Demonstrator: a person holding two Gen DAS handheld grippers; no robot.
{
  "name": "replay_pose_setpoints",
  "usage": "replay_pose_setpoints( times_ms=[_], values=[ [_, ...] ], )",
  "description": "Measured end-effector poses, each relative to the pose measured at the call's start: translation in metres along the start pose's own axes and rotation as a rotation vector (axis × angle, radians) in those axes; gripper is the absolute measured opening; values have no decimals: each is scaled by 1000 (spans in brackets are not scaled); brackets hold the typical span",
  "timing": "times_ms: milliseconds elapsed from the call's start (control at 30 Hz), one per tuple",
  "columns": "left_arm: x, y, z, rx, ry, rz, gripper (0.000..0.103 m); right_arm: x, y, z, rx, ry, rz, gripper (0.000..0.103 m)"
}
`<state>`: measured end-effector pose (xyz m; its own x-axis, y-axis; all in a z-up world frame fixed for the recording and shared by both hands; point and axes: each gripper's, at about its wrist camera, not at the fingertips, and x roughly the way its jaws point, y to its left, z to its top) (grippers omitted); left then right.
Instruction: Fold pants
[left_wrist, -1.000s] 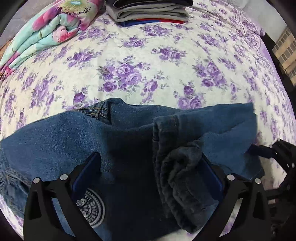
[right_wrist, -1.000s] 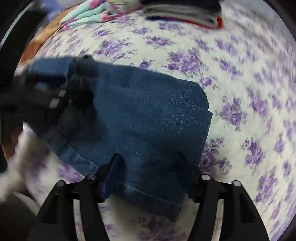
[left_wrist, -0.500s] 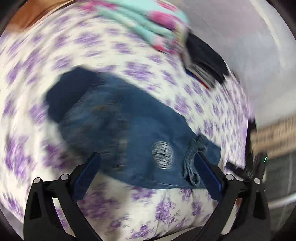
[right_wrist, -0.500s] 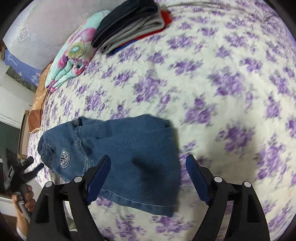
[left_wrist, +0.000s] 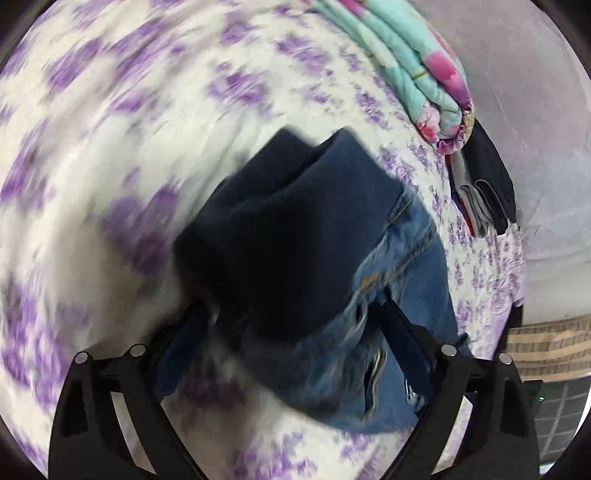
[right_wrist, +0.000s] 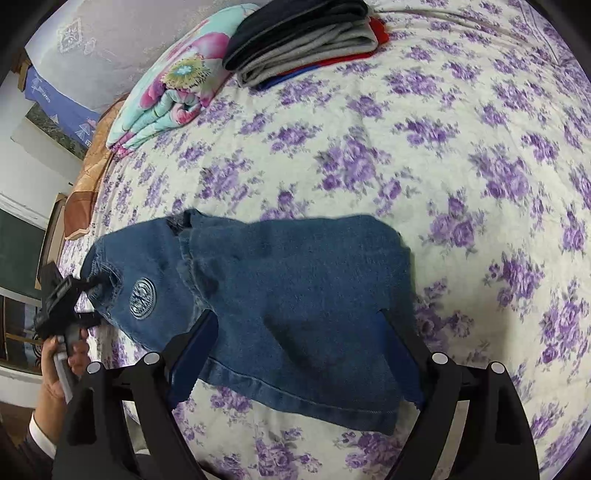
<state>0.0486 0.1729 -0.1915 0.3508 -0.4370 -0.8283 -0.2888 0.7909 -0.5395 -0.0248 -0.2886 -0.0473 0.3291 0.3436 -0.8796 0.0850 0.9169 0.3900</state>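
Note:
The blue denim pants (right_wrist: 280, 295) lie folded on the floral bedspread (right_wrist: 443, 147), a round patch (right_wrist: 142, 297) on the waist part at the left. My right gripper (right_wrist: 299, 336) is open, its fingers straddling the near hem of the fold, touching or just above it. In the left wrist view the pants (left_wrist: 295, 258) are blurred; my left gripper (left_wrist: 288, 325) is open at the waist end, fingers either side of the denim. The left gripper also shows in the right wrist view (right_wrist: 66, 299), at the waistband.
A folded floral blanket (right_wrist: 173, 88) and a stack of folded dark, grey and red clothes (right_wrist: 306, 37) sit at the far side of the bed. The bed's near edge runs just below the pants. A wall lies behind.
The left gripper has swung round to the waist end of the pants and come close. The right gripper has come slightly closer to the hem. The view is still blurred by motion.

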Motion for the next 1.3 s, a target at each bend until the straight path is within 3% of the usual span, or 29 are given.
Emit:
replay_pose_setpoints(
  times_ms=[67, 133, 233, 333, 400, 467, 533, 600, 633, 667, 733, 800, 833, 867, 900, 967, 1033, 1100, 1133, 1200, 1300],
  values=[
    [6, -7, 5, 42, -11, 48, 91, 2, -5, -3, 23, 3, 5, 87],
    [8, -18, 7, 97, -23, 122, 77, 3, -10, -4, 44, 1, 10, 87],
    [-2, -27, 5, 128, -44, 147, 60, 2, -13, -6, 50, -15, 19, 87],
    [-13, -26, 1, 135, -56, 140, 59, -1, -10, -6, 35, -23, 53, 87],
    [-15, -18, -1, 97, -44, 126, 59, -1, 8, -6, -43, -25, 100, 80],
    [-14, -12, -3, 76, -44, 116, 59, 6, 27, -5, -109, -2, 146, 47],
    [-12, -14, -4, 78, -54, 131, 60, 23, 41, -1, -135, 41, 198, 33],
    [-8, -15, -5, 96, -60, 155, 62, 50, 34, 6, -124, 95, 119, 28],
    [-7, -14, -5, 102, -61, 163, 63, 58, 21, 8, -92, 105, 108, 5],
    [-6, -13, -5, 100, -62, 163, 64, 63, 4, 10, -33, 115, 127, 0],
    [-7, -11, -4, 90, -58, 154, 64, 53, -37, 10, 149, 108, 230, 0],
    [-12, -13, -6, 97, -63, 159, 64, 30, -42, 9, 133, 65, 228, 6],
    [-14, -16, -7, 108, -66, 169, 62, 17, -37, 7, 98, 47, 242, 19],
    [-16, -19, -8, 118, -70, 183, 62, 10, -32, 6, 80, 35, 261, 44],
    [-19, -23, -10, 132, -74, 190, 62, 5, -25, 5, 61, 15, 270, 51],
    [-24, -28, -13, 160, -87, 200, 62, 8, -14, 8, 24, -12, 204, 50],
    [-26, -33, -15, 188, -92, 211, 61, 32, -9, 17, 27, -13, 114, 41],
    [-27, -34, -14, 194, -91, 223, 58, 51, -13, 25, 41, -16, 102, 35],
    [-28, -35, -13, 193, -87, 230, 56, 53, -9, 29, 28, -24, 83, 36],
    [-32, -38, -12, 192, -93, 236, 53, 48, 3, 31, -7, 1, 86, 60],
    [-40, -44, -15, 216, -118, 232, 50, 22, 14, 27, -56, -4, 184, 64]
  ],
)
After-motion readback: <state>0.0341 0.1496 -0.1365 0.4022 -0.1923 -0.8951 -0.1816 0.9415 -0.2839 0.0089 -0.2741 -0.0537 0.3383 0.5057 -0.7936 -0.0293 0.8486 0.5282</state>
